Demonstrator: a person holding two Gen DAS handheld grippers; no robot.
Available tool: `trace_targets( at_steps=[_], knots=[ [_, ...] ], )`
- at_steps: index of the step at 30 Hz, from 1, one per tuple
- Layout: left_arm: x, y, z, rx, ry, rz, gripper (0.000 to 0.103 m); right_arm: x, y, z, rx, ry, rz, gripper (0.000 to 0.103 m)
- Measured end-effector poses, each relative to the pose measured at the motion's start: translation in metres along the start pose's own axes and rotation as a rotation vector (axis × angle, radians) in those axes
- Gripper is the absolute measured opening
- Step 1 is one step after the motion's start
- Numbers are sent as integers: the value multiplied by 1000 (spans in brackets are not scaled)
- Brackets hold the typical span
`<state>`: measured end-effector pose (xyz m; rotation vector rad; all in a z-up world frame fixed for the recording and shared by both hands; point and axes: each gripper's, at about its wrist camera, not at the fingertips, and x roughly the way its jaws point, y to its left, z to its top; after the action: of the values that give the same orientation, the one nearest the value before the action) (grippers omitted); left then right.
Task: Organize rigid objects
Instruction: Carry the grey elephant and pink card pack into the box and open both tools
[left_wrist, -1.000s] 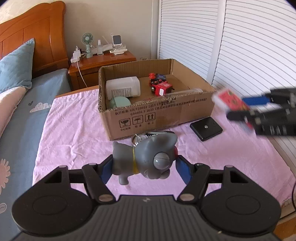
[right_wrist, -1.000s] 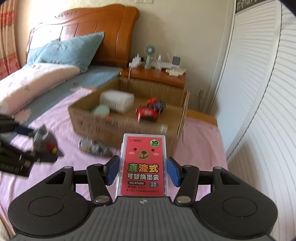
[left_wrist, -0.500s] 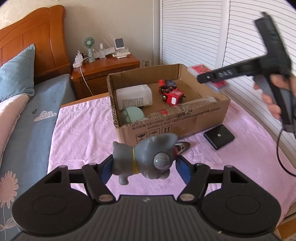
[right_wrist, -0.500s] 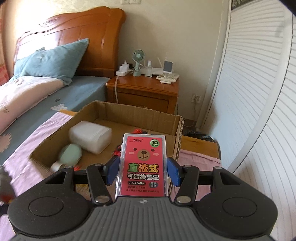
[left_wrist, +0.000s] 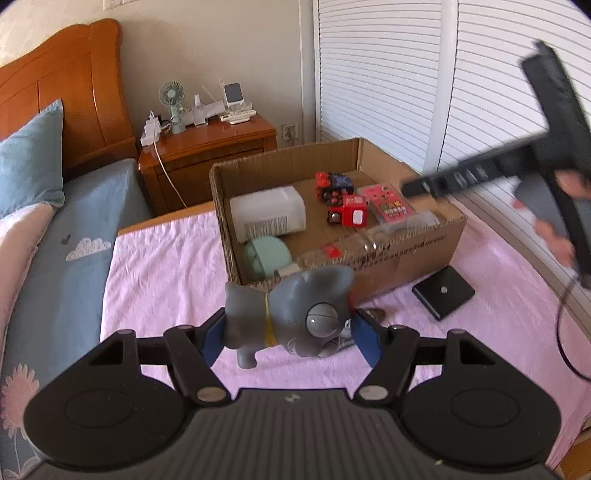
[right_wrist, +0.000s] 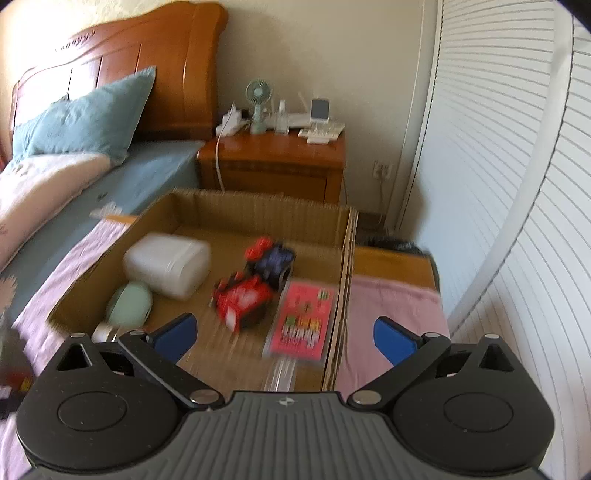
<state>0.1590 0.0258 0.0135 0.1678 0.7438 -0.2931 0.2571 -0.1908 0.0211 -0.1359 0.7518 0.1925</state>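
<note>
Left gripper (left_wrist: 290, 334): jaws clamped on a grey toy dog (left_wrist: 291, 319), its body lying crosswise between the pads and clear of the pink bedspread (left_wrist: 159, 266). The open cardboard box (left_wrist: 406, 245) lies just ahead and below, so this hand is placed for the coming drop. Right gripper (right_wrist: 284, 334): above the box's right end, jaws opening and nothing between them. The pink refill pack (right_wrist: 301, 319) appears to lie flat inside against the right wall, though blur obscures it.
</note>
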Motion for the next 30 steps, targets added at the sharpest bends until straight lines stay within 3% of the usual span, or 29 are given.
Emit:
trace_targets(
  at_steps=[4, 11, 23, 26, 28, 30],
  knots=[
    [2, -2, 19, 6, 1, -4, 70, -24, 8, -16, -2, 35, -1, 103],
    [30, 1, 68, 0, 18, 0, 70, -61, 12, -54, 46, 13, 2, 103],
    [130, 11, 144, -22, 76, 86, 70, -68, -4, -81, 131, 1, 24, 103],
    [150, 14, 153, -32, 68, 115, 74, -65, -8, -84, 135, 7, 9, 103],
    [157, 14, 156, -23, 61, 117, 89, -61, -9, -84, 142, 13, 14, 103],
    [158, 14, 157, -24, 51, 128, 95, -60, -10, -85, 142, 16, 17, 103]
  ],
)
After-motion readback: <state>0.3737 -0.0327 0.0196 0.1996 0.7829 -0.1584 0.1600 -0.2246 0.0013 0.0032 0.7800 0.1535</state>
